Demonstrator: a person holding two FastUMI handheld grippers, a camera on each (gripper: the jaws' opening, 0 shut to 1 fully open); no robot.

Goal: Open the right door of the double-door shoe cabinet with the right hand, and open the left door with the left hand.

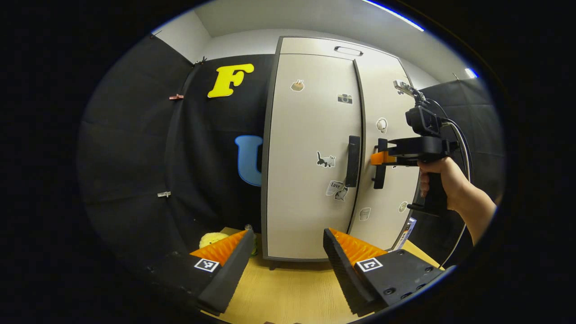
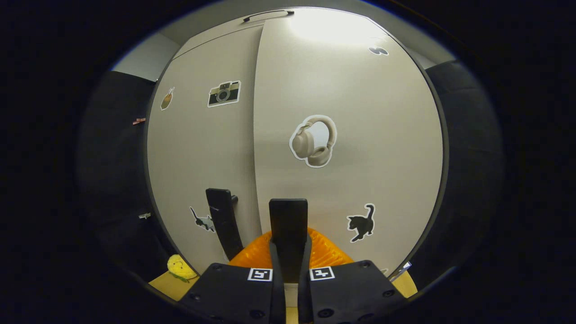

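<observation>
The beige double-door shoe cabinet (image 1: 310, 135) stands upright on the table, and both doors look shut. Its left door handle (image 1: 353, 161) is a dark vertical bar that nothing touches. My left gripper (image 1: 288, 265) is open, low and well short of the cabinet. A hand holds my right gripper (image 1: 380, 158) against the right door handle (image 1: 379, 175). In the right gripper view, my right gripper (image 2: 288, 258) is shut on the right door handle (image 2: 288, 220), with the left door handle (image 2: 223, 222) just beside it. Stickers dot both doors.
The cabinet rests on a wooden table (image 1: 288, 292). A yellow plush toy (image 1: 212, 238) lies by the cabinet's left foot, and a thin box (image 1: 406, 232) leans at its right side. Black cloth walls close in on both sides.
</observation>
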